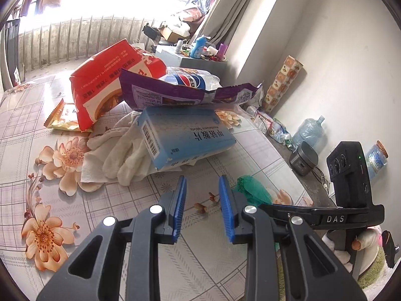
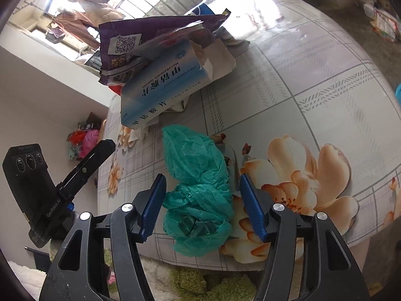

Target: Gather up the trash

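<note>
A crumpled green plastic bag (image 2: 198, 195) lies on the flowered tablecloth (image 2: 313, 87) near its front edge. It sits between the fingers of my right gripper (image 2: 202, 178), whose blue pads stand open on either side and do not squeeze it. My left gripper (image 1: 202, 178) hovers open with nothing between its pads, just left of the green bag (image 1: 253, 190). Beyond it is a heap: a blue medicine box (image 1: 185, 135), a white cloth (image 1: 120, 155), a purple wrapper (image 1: 180, 92), a red noodle bag (image 1: 105, 80) and a Pepsi bottle (image 1: 193, 80).
A small yellow sachet (image 1: 62, 118) lies left of the heap. Along the wall a ledge holds a water jug (image 1: 308, 130), a round black device (image 1: 303, 158) and a corked jar (image 1: 376, 158). A green shaggy rug (image 2: 200, 283) lies below the table edge.
</note>
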